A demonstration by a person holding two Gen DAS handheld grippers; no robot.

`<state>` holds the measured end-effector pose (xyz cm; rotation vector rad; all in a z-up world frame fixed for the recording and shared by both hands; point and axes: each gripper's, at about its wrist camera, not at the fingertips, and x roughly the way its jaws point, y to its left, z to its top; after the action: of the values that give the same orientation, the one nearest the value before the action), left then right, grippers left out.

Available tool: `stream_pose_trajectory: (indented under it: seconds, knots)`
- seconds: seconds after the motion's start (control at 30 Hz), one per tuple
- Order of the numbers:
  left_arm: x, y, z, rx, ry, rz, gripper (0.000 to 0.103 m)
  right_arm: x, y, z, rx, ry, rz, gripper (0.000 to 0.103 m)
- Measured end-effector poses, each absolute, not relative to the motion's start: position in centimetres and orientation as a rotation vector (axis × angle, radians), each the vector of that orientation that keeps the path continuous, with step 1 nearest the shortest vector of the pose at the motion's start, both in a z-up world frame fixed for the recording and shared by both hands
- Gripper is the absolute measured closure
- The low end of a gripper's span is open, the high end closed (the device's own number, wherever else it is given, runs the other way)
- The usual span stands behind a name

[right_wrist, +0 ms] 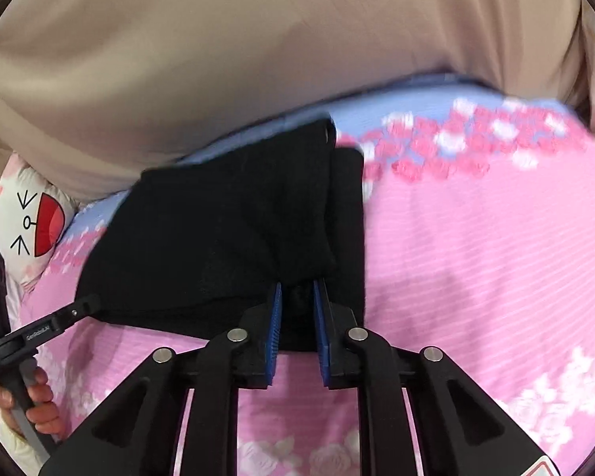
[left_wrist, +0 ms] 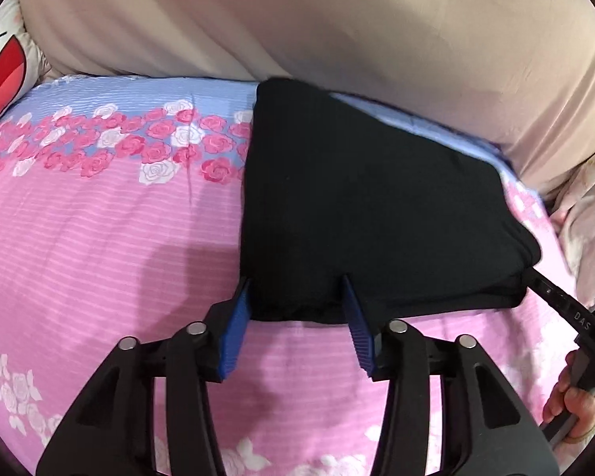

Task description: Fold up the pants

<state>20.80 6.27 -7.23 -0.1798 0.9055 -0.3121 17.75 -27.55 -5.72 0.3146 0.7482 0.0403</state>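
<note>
Left wrist view: the folded black pants (left_wrist: 361, 198) are laid on the pink bed (left_wrist: 99, 246). The left tool (left_wrist: 295, 301) is spread apart around their edge. The right tool (right_wrist: 297, 297) is clamped on the pants.

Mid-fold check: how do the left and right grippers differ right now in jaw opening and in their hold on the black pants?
The left gripper has its jaws wide apart, straddling the near edge of the black pants; the right gripper has its jaws narrowed, pinching a bunch of the fabric. The left sits at the pants' left corner, the right nearer the right edge. Both have blue pads and meet the near edge.
</note>
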Motion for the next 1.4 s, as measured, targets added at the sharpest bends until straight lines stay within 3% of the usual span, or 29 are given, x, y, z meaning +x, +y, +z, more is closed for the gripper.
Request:
stream_pose_trajectory:
  seconds: [0.03,0.07,0.1,0.13,0.23,0.3,0.33,0.4,0.47,0.53,0.63,0.67,0.83,0.9,1.03,1.13,1.3,1.4]
  knots:
    - [20.6,6.9,-6.7,-0.212,0.901,-0.335,0.045,16.9,-27.8,-5.1,0.324,0.719,0.015,0.067]
    - [20.6,7.5,-6.3,-0.240,0.896,-0.349,0.036,16.4,-28.2,-4.8,0.340,0.706,0.006,0.044]
    - [20.7,8.0,-6.0,-0.274,0.890,-0.362,0.016,16.0,-28.7,-4.7,0.367,0.699,0.004,0.036]
    - [21.1,8.5,-5.9,-0.325,0.884,-0.383,0.005,16.1,-29.4,-5.0,0.418,0.703,0.012,0.033]
    - [24.0,8.4,-7.9,-0.437,0.998,-0.454,0.007,18.2,-30.6,-6.7,0.544,0.765,0.062,0.033]
    - [25.2,7.7,-8.8,-0.446,1.044,-0.438,0.018,19.5,-30.6,-8.1,0.587,0.809,0.086,0.037]
    - [25.1,7.1,-8.4,-0.397,1.036,-0.411,0.048,20.2,-30.2,-9.1,0.605,0.836,0.116,0.050]
    - [24.4,6.0,-7.4,-0.315,1.042,-0.366,0.068,20.0,-29.7,-9.1,0.594,0.826,0.123,0.071]
    - [23.0,5.8,-6.3,-0.273,1.013,-0.366,0.072,18.5,-29.6,-7.2,0.557,0.784,0.137,0.077]
    - [21.6,5.1,-5.9,-0.203,0.984,-0.355,0.067,17.8,-29.3,-6.8,0.485,0.776,0.098,0.075]
    - [21.0,4.2,-6.8,-0.092,0.966,-0.248,0.050,17.9,-28.6,-8.2,0.420,0.815,0.026,0.061]
    - [20.3,4.6,-6.7,-0.091,0.946,-0.228,0.048,17.3,-28.3,-7.4,0.403,0.798,0.003,0.061]
    - [15.8,5.1,-4.4,-0.001,0.777,-0.135,0.022,10.7,-23.5,-3.2,0.146,0.588,-0.134,0.054]
    - [14.9,4.8,-4.4,0.032,0.736,-0.135,0.022,9.2,-21.7,-3.4,0.104,0.575,-0.109,0.054]
    - [12.8,4.0,-5.3,0.084,0.683,-0.152,0.010,7.9,-19.0,-4.8,0.026,0.582,-0.111,0.054]
    - [12.1,3.5,-6.2,0.101,0.674,-0.166,0.009,8.0,-18.9,-4.9,0.025,0.567,-0.121,0.044]
    - [11.3,3.3,-6.0,0.124,0.614,-0.150,0.007,8.8,-18.8,-5.4,0.030,0.579,-0.153,0.042]
    - [11.2,3.2,-5.9,0.127,0.605,-0.143,0.005,8.7,-18.9,-5.5,0.036,0.578,-0.172,0.036]
